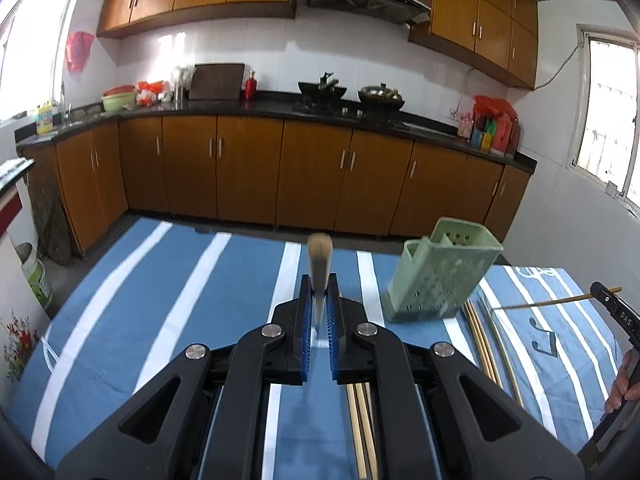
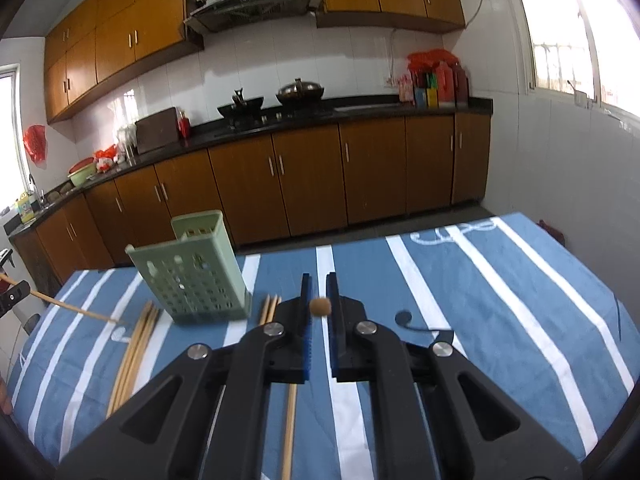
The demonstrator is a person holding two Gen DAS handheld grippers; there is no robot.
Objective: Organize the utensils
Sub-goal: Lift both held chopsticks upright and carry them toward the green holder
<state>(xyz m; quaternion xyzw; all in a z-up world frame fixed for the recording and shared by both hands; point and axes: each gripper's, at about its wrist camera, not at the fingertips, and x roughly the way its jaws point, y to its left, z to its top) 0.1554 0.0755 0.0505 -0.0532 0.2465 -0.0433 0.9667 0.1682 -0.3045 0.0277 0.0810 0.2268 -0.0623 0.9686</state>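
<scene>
My left gripper (image 1: 319, 280) is shut on a wooden chopstick (image 1: 319, 264) that points up and forward, blurred. My right gripper (image 2: 319, 280) is shut on another chopstick (image 2: 320, 306), seen end-on between the blue pads. The green perforated utensil holder (image 1: 436, 276) stands on the blue striped cloth, right of the left gripper; in the right wrist view the holder (image 2: 196, 276) is to the left. Loose chopsticks (image 1: 480, 340) lie on the cloth beside the holder, and more chopsticks (image 2: 136, 344) show in the right wrist view. The other gripper's chopstick (image 2: 72, 308) enters from the left.
The table with the blue and white striped cloth (image 1: 160, 300) fills the foreground. Beyond its far edge are brown kitchen cabinets (image 1: 280, 172), a black counter with woks (image 1: 352, 96) and a window (image 2: 580, 32) on the right. The right gripper (image 1: 616, 312) shows at the left view's right edge.
</scene>
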